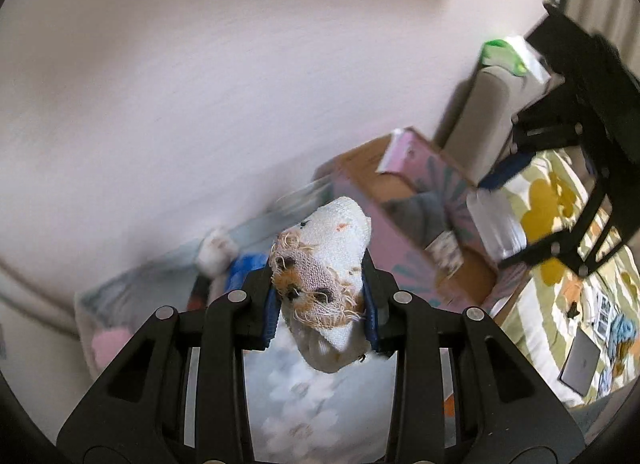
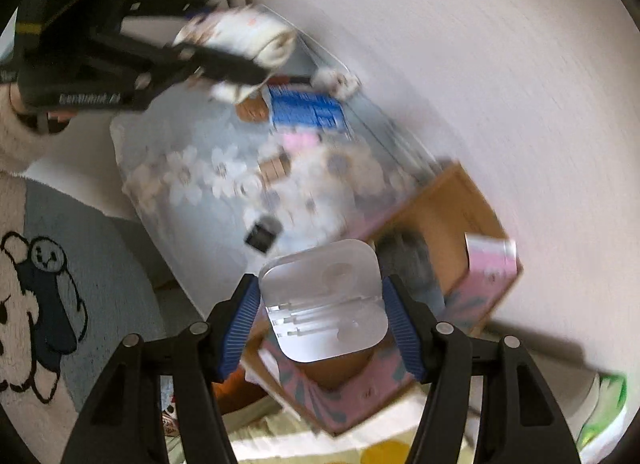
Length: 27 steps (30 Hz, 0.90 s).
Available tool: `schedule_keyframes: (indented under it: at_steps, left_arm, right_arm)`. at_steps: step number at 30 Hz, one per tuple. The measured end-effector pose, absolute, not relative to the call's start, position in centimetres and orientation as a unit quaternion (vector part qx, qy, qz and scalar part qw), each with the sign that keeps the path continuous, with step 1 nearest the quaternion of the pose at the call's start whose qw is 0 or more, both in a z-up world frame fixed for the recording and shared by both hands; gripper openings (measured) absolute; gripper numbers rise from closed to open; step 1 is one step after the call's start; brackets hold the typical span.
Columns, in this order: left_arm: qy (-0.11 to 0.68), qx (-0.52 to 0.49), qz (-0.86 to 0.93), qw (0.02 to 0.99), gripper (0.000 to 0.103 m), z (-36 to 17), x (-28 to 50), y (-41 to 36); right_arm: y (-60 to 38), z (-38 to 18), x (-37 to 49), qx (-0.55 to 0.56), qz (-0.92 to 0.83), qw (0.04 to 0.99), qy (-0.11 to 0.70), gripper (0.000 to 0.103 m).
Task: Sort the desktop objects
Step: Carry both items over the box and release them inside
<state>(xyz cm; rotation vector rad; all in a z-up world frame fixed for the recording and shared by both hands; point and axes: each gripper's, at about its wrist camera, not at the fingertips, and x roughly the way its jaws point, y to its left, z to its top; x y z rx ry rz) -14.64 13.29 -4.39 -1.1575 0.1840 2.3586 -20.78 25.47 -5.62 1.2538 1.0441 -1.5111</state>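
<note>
My left gripper is shut on a white rolled sock with orange and black marks, held up in the air above the flowered grey tabletop. The same sock shows in the right wrist view at the upper left, clamped in the left gripper. My right gripper is shut on a clear plastic case, its blue pads pressing both sides. It hangs over an open pink cardboard box. That box lies to the right of the sock in the left wrist view.
On the flowered top lie a blue-labelled packet, a small white plush, a wooden piece and a small black item. A white wall backs the table. A yellow flowered cloth and a laptop lie at the right.
</note>
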Motion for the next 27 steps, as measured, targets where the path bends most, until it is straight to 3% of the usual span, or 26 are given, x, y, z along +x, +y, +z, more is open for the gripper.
schedule_keyframes:
  at_steps: [13,27]
  left_arm:
    - [0.069,-0.459,0.816,0.344,0.030,-7.9,-17.5,27.8]
    - [0.089,-0.497,0.799,0.327,0.030,-13.6,-17.8,32.3]
  right_arm:
    - [34.0,-10.9,-20.9,0.560,-0.619,0.413,0.364,0.059]
    - [37.3,-14.6,-21.8,0.567,-0.632,0.427,0.312,0.059]
